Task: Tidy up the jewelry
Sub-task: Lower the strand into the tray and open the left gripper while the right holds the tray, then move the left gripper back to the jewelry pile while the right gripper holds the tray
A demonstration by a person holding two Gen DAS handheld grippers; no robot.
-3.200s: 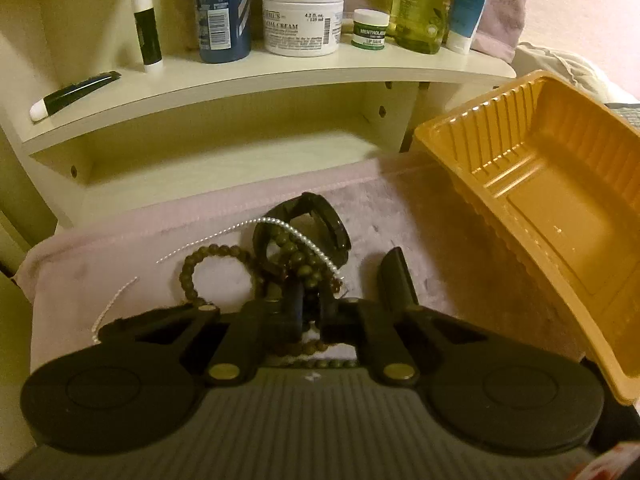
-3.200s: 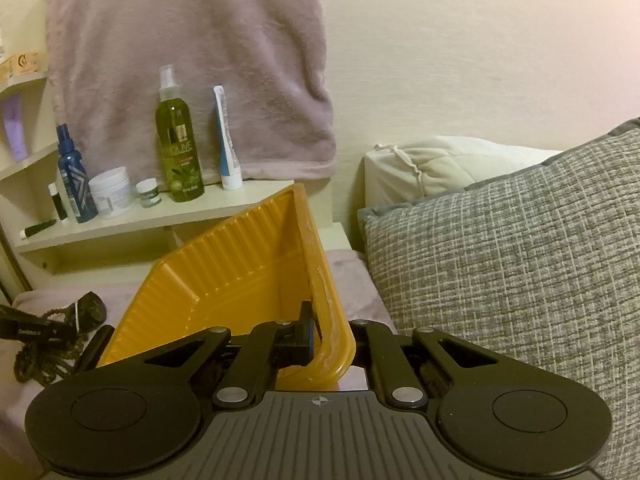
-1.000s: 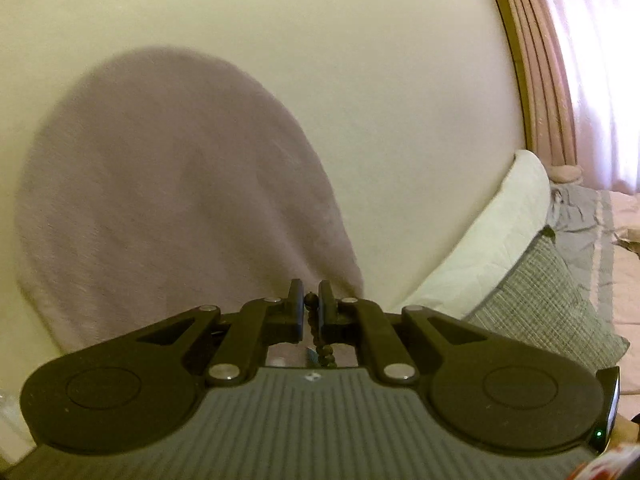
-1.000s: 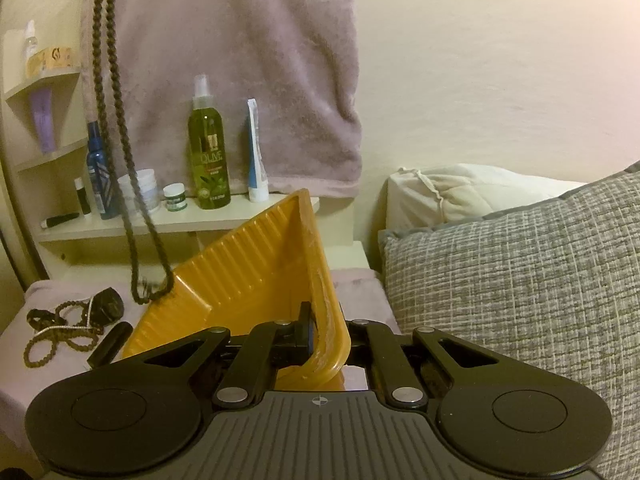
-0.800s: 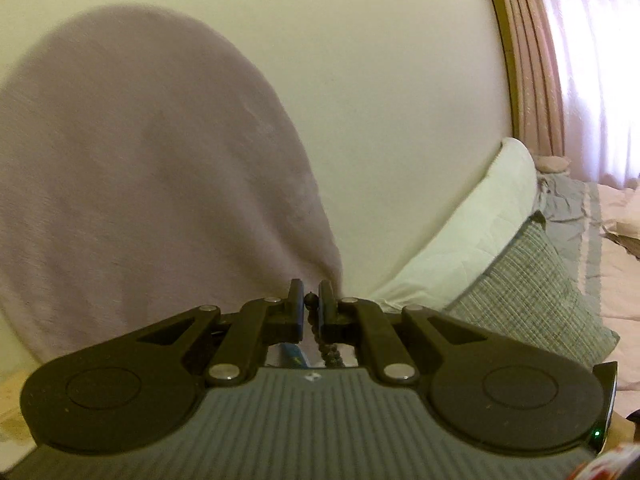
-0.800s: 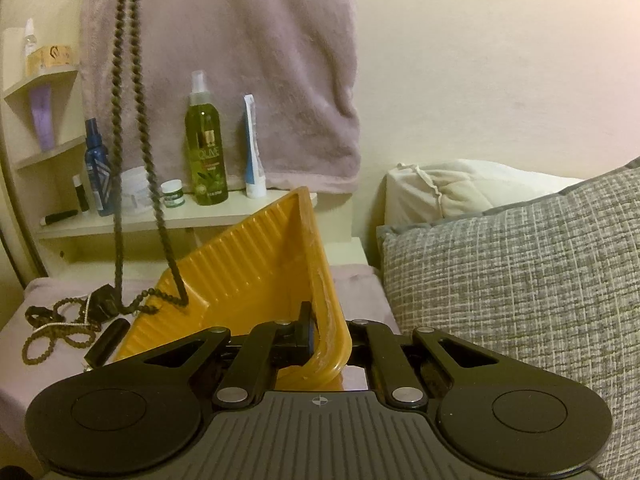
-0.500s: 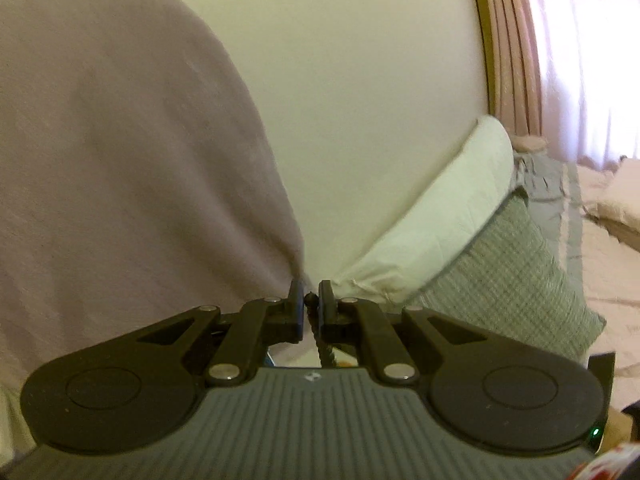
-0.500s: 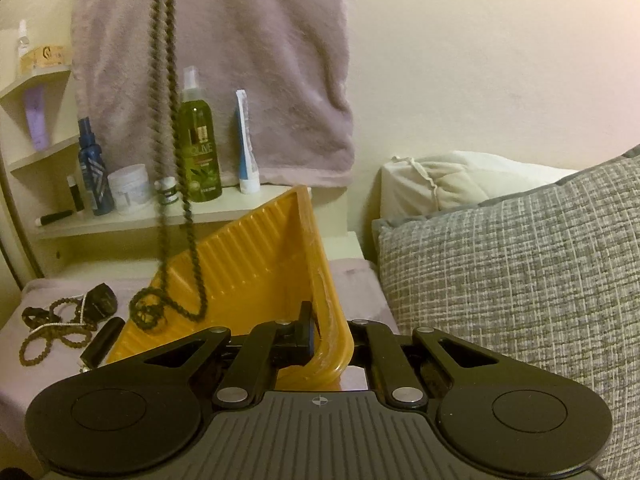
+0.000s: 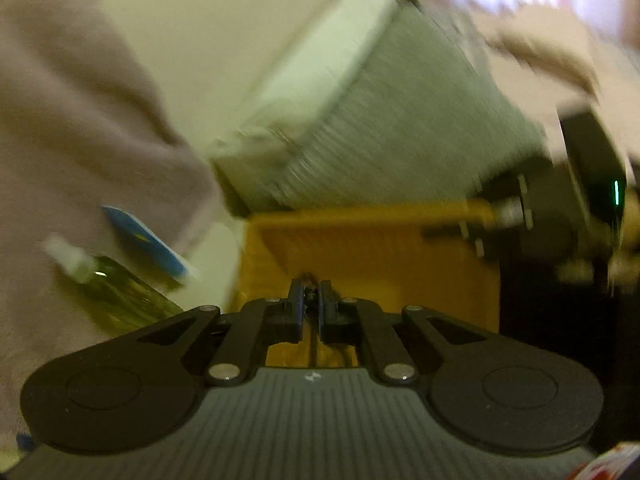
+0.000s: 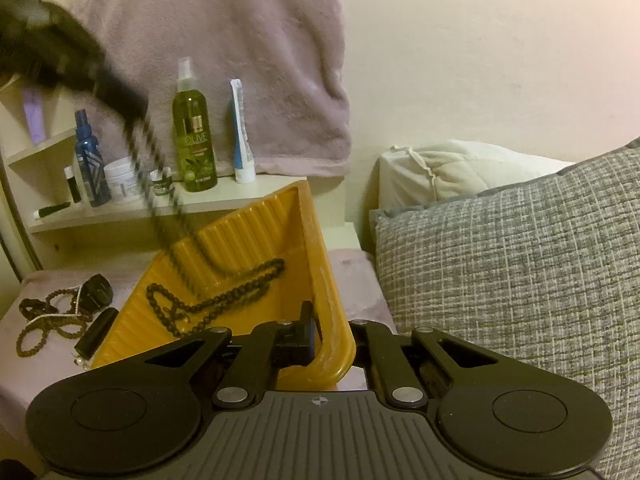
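Observation:
A long dark bead necklace (image 10: 224,300) lies partly coiled inside the tilted yellow tray (image 10: 256,240). Its strand rises, blurred, up to my left gripper (image 10: 134,114) above the tray's left side. In the left wrist view that gripper (image 9: 309,298) is shut on the strand, pointing down over the tray (image 9: 360,248). My right gripper (image 10: 332,332) is shut on the tray's near rim and holds it tipped up. It also shows in the left wrist view as the right gripper (image 9: 520,216).
More jewelry (image 10: 52,316) lies on the pink cloth left of the tray: bead strands, a pearl strand, a black watch (image 10: 96,292) and a black tube (image 10: 96,330). A shelf (image 10: 160,208) with bottles stands behind. A grey pillow (image 10: 500,280) fills the right.
My left gripper has come down and tilted toward the tray. The hanging necklace's lower end now lies coiled in the tray. The right gripper and tray have stayed put.

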